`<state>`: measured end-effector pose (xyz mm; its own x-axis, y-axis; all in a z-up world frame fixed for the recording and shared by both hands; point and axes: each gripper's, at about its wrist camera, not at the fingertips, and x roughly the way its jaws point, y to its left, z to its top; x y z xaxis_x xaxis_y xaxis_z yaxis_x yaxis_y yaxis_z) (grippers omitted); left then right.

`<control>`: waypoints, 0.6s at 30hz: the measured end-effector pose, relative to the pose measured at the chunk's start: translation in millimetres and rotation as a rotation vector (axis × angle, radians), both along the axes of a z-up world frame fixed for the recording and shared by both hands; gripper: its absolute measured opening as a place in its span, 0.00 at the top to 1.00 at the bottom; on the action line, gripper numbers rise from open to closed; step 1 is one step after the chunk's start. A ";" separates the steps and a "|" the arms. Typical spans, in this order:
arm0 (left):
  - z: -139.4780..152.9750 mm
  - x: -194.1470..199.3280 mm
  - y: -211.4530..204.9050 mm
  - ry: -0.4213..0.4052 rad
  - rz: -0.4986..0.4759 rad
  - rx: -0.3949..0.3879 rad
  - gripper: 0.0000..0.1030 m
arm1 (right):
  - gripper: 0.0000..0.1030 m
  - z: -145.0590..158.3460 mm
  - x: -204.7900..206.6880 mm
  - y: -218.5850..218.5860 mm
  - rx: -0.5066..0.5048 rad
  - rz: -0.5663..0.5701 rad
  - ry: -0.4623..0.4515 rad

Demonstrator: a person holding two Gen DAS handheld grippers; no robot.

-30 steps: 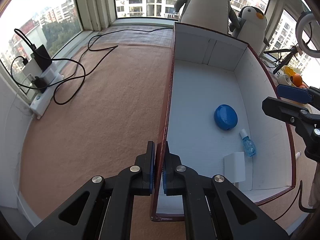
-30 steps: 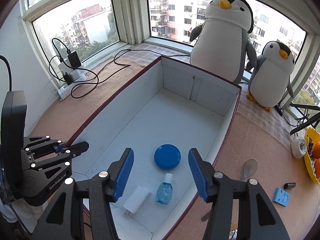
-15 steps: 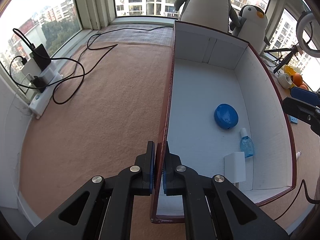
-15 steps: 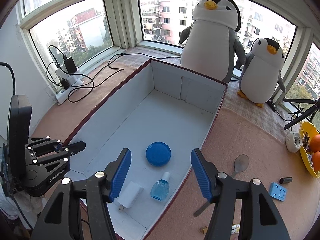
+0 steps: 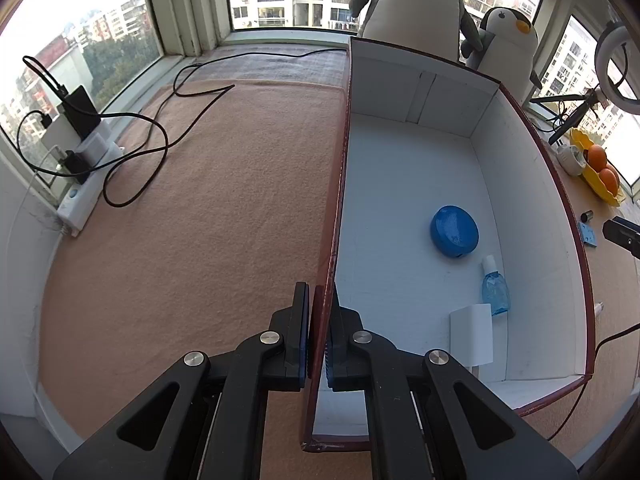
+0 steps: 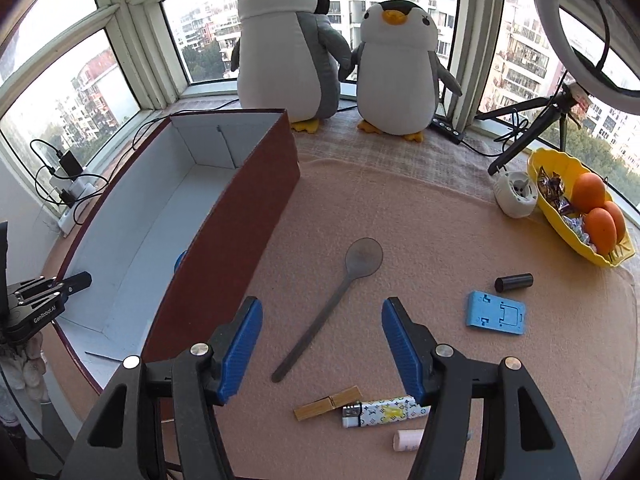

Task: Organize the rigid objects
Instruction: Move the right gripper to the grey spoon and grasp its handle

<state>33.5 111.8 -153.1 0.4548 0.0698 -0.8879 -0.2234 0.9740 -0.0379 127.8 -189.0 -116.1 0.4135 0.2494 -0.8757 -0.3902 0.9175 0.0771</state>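
A peach mat (image 6: 420, 216) covers the sill; left gripper (image 5: 318, 336) clamps the box (image 5: 338, 216) wall; right gripper (image 6: 322, 344), jaws wide and empty, should centre over the spoon (image 6: 340, 292) handle before closing.

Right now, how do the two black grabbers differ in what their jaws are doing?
The left gripper has its jaws shut on the box wall; the right gripper has its jaws open, holding nothing. The left one sits at the box edge, while the right one hangs over the spoon on the cloth outside the box. Both are black with blue pads and point downward.
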 end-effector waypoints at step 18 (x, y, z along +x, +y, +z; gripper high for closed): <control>-1.1 0.7 0.2 0.007 0.005 0.011 0.95 | 0.61 -63.3 47.9 -20.8 0.115 -0.159 0.244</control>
